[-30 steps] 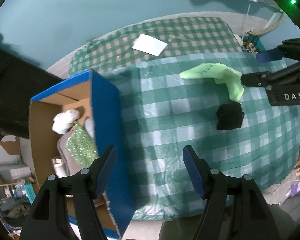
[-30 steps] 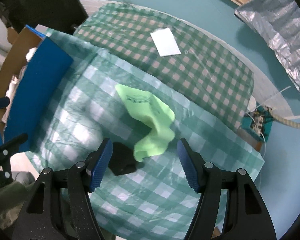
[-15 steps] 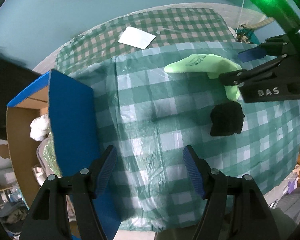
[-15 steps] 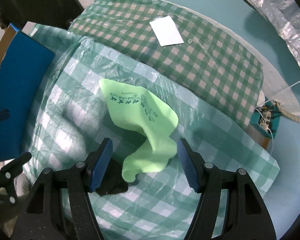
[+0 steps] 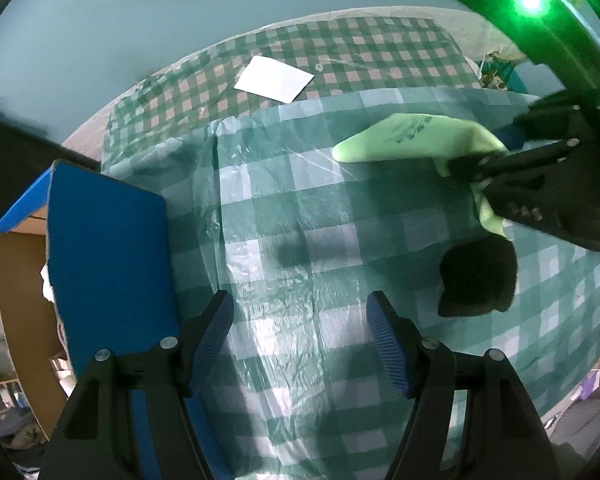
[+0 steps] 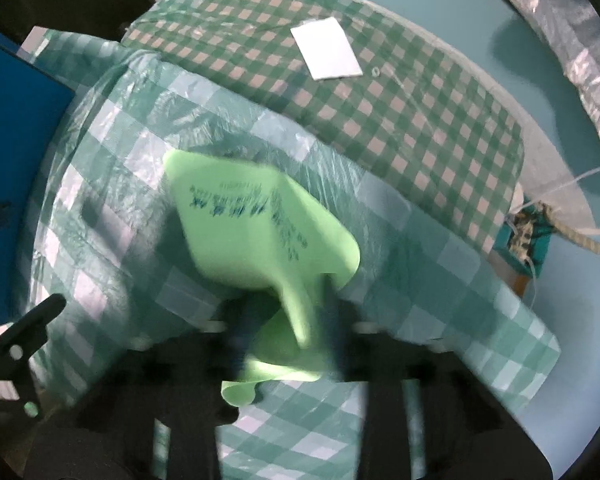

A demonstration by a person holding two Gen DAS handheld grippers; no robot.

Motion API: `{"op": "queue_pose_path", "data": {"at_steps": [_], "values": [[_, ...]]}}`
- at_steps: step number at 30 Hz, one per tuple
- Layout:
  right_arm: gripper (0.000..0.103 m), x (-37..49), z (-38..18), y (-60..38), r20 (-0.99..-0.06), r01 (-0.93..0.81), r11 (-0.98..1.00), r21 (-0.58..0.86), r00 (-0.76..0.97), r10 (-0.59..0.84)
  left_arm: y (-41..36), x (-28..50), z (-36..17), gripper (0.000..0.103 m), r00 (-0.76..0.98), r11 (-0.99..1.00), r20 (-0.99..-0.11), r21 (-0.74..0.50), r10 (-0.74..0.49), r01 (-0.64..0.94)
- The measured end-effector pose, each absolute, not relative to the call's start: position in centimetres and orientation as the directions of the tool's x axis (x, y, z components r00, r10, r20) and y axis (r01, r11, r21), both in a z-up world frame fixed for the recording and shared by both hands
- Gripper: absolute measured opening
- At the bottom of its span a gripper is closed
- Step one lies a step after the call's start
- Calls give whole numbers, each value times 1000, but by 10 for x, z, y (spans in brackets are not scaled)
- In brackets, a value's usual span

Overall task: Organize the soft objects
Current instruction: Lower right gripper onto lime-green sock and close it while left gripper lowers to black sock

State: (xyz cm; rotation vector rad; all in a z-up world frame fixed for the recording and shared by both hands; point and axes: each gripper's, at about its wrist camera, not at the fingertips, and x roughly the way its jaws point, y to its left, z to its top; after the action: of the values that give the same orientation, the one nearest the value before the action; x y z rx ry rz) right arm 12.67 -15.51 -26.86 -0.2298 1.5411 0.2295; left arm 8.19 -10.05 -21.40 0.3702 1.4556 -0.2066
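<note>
Lowered since before — right gripper (image 6: 288, 328) closing on green cloth (image 6: 260, 232).

The right hand-held gripper (image 6: 286, 316) is motion-blurred, its closing jaws smeared around the light green cloth (image 6: 260, 240). The cardboard box (image 5: 16, 280) at the table's left edge is cut off; its contents are mostly hidden.

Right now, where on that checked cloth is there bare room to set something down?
The widest bare stretch lies under the open left gripper, between the blue box flap and the black soft lump. The far cloth is bare around the white card. It is crowded where the right gripper closes on the green foam sheet.
</note>
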Motion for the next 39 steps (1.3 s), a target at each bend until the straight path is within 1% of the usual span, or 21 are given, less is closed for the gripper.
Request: {"op": "queue_pose_path", "data": {"at_steps": [3, 5, 7, 12, 18, 19, 22, 24, 25, 26, 27, 28, 29, 32, 39], "values": [[12, 124, -267, -162, -1000, -271, 963, -7, 27, 0, -102, 84, -219, 68, 125, 922, -988, 133, 93, 365], [12, 121, -264, -170, -1000, -251, 968, 5, 27, 12, -103, 85, -222, 59, 143, 914, -984, 155, 108, 376], [12, 117, -259, -178, -999, -231, 973, 11, 32, 19, -103, 87, -227, 56, 148, 909, -981, 174, 126, 379], [12, 101, -244, -203, -999, -178, 983, 34, 34, 41, -104, 92, -239, 56, 129, 904, -982, 180, 140, 387], [12, 69, -233, -231, -997, -131, 989, 62, 29, 66, -110, 91, -239, 56, 142, 880, -981, 180, 130, 439], [12, 63, -232, -235, -997, -121, 990, 67, 28, 71, -111, 90, -238, 57, 142, 876, -981, 180, 129, 448], [12, 45, -232, -245, -995, -83, 992, 95, 20, 97, -116, 89, -234, 64, 144, 864, -982, 175, 121, 472], [13, 37, -232, -248, -992, -64, 991, 118, 32, 120, -119, 87, -229, 64, 142, 857, -984, 166, 109, 488], [18, 36, -230, -248, -990, -61, 990, 128, 46, 131, -121, 86, -224, 67, 144, 856, -985, 155, 96, 494], [33, 35, -229, -247, -989, -62, 989, 134, 56, 137, -123, 86, -222, 69, 148, 856, -985, 149, 86, 495], [43, 36, -228, -246, -989, -64, 990, 125, 66, 129, -125, 85, -218, 69, 152, 856, -986, 141, 74, 498], [58, 38, -227, -244, -989, -69, 991, 117, 78, 122, -127, 84, -215, 69, 152, 856, -986, 132, 63, 500], [60, 40, -226, -242, -989, -79, 991, 112, 92, 119, -128, 83, -213, 70, 150, 856, -987, 122, 53, 502], [61, 52, -226, -233, -987, -115, 987, 109, 109, 122, -136, 81, -209, 70, 144, 850, -989, 105, 35, 516], [61, 82, -246, -215, -992, -186, 980, 72, 89, 90, -147, 79, -207, 72, 134, 847, -991, 95, 29, 523]]}}
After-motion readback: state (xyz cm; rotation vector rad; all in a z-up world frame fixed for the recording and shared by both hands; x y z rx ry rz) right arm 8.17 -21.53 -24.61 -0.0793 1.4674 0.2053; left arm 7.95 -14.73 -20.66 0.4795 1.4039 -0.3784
